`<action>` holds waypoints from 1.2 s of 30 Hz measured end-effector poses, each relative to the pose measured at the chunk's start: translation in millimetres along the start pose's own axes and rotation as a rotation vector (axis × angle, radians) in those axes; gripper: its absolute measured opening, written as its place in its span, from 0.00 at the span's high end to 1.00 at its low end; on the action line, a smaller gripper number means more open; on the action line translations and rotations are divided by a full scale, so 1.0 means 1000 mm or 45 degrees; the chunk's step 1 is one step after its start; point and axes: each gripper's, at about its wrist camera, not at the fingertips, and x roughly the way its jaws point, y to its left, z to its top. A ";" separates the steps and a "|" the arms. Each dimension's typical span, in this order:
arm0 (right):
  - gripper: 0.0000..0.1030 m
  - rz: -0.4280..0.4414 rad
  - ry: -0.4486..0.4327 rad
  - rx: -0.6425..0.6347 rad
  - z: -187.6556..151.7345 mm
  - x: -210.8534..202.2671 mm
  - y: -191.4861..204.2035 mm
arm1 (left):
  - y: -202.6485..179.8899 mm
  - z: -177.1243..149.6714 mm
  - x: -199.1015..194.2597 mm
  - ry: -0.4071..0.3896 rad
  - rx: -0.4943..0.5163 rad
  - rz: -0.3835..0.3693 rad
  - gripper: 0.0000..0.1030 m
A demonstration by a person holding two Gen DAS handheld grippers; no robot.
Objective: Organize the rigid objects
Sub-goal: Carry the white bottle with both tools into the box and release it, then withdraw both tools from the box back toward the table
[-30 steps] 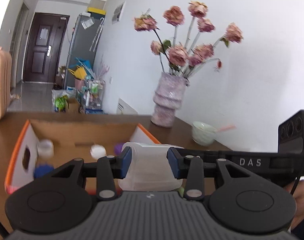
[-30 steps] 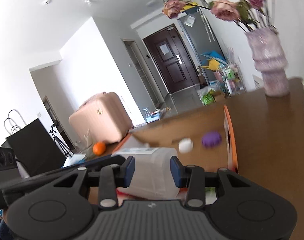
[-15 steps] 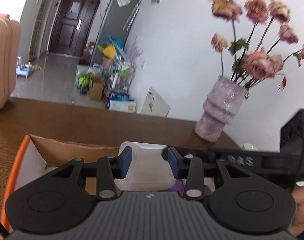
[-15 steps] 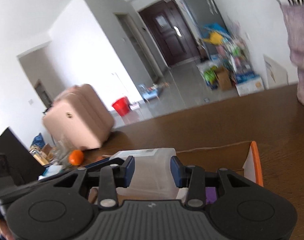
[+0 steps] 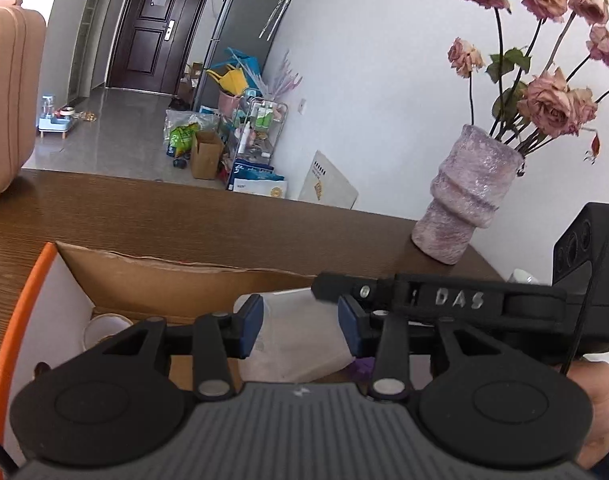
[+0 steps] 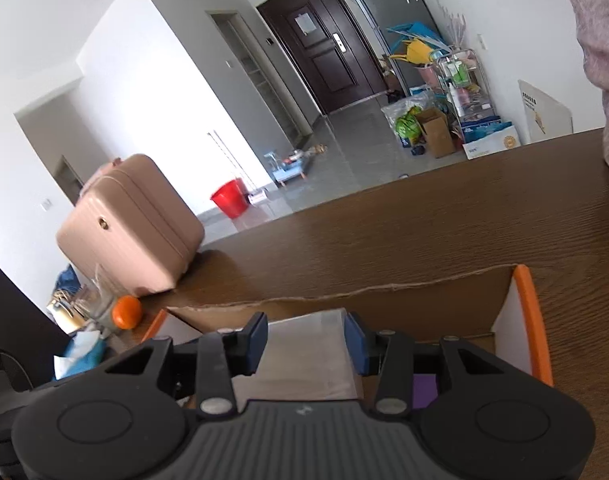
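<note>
Both grippers sit over the cardboard box [image 5: 152, 280] with the orange edge, low in each frame. The left gripper [image 5: 300, 328] has its blue pads against the sides of a translucent white plastic container [image 5: 304, 340], and the right gripper [image 6: 306, 344] pinches that same container [image 6: 304, 356] from its own side, so each is closed on it. The container hangs lower centre in both views, above the box floor. A white round lid or cup [image 5: 100, 330] lies at the lower left of the left view, and something purple [image 6: 424, 390] sits at the lower right of the right view. To my eye the step is lowering it in: keep both grips level, come down together into the bare middle, clear of those two pieces, and let go only once the base rests flat
</note>
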 end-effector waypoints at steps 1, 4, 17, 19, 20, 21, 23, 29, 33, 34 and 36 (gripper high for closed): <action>0.51 0.010 -0.001 0.017 0.000 0.000 -0.002 | -0.001 0.001 0.001 -0.001 0.006 0.025 0.58; 0.39 0.001 -0.011 0.016 0.003 -0.005 -0.004 | 0.002 0.008 -0.004 -0.025 0.008 0.100 0.52; 0.18 -0.096 -0.183 -0.214 0.005 -0.096 0.041 | 0.006 0.008 -0.085 -0.048 0.159 0.196 0.29; 0.19 -0.136 -0.147 -0.277 -0.004 -0.111 0.054 | 0.004 0.001 -0.108 -0.050 0.209 0.208 0.27; 0.19 -0.145 -0.139 -0.299 -0.008 -0.121 0.059 | 0.003 -0.004 -0.122 -0.062 0.221 0.214 0.25; 0.19 -0.159 -0.144 -0.315 -0.014 -0.132 0.065 | 0.003 -0.009 -0.136 -0.075 0.225 0.220 0.23; 0.18 -0.188 -0.177 -0.351 -0.029 -0.160 0.075 | 0.000 -0.021 -0.163 -0.092 0.237 0.221 0.21; 0.10 -0.271 -0.231 -0.430 -0.089 -0.239 0.097 | -0.009 -0.068 -0.247 -0.135 0.279 0.215 0.10; 0.10 -0.365 -0.259 -0.493 -0.141 -0.282 0.109 | -0.017 -0.108 -0.296 -0.182 0.311 0.229 0.05; 0.09 -0.383 -0.277 -0.500 -0.155 -0.292 0.112 | -0.018 -0.118 -0.310 -0.199 0.309 0.232 0.04; 0.09 -0.406 -0.294 -0.523 -0.183 -0.307 0.119 | -0.023 -0.139 -0.330 -0.233 0.291 0.219 0.03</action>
